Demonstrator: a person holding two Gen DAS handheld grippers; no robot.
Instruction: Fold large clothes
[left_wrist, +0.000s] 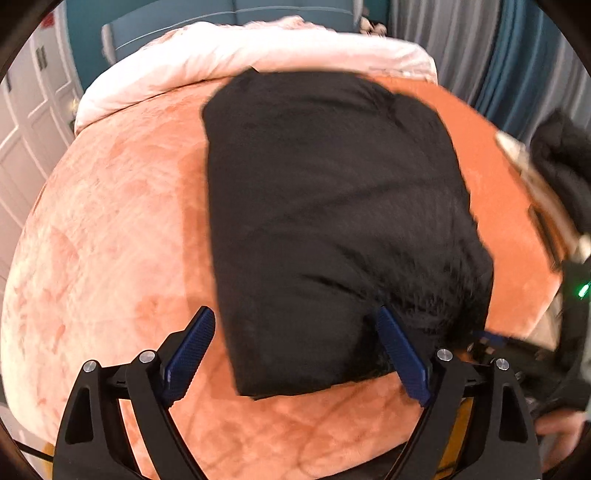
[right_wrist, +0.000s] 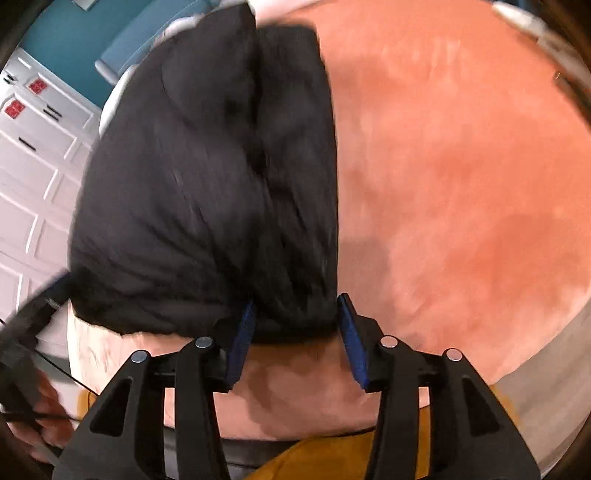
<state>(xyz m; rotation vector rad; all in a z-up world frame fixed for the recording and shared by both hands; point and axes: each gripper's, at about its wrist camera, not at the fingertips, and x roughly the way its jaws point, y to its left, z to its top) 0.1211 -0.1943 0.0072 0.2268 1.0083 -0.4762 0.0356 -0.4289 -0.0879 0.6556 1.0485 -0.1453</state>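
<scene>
- Garment: black, fleecy, lying on the orange blanket that covers the bed. It already reads as a folded rectangle, long axis running away from the person, near edge just short of the bed's front edge.
- Left gripper: jaws spread wide, nothing pinched. The near-left corner of the garment sits between the blue pads, but the left pad is clear of the cloth, so this is released, not a grasp.
- Right gripper: jaws part open. The garment's near-right corner bulges between the pads. Cloth looks to brush the pads without being squeezed; I read it as let go, though blur makes the contact hard to judge.
- Step in hand, my read: a fold has been laid down and both grippers are releasing the near edge.
- The right side looks puffy, with a ridge running up the middle in the right wrist view, so the layers are probably not flat.
- Next move likely needs: back both grippers off without snagging the fleece, then either press out the bulge or regrip the two near corners for another fold away from the person.
- For a regrip: close on all layers at each corner, lift evenly, keep the edges aligned.
- Risk: thick fleece may spring open.
</scene>
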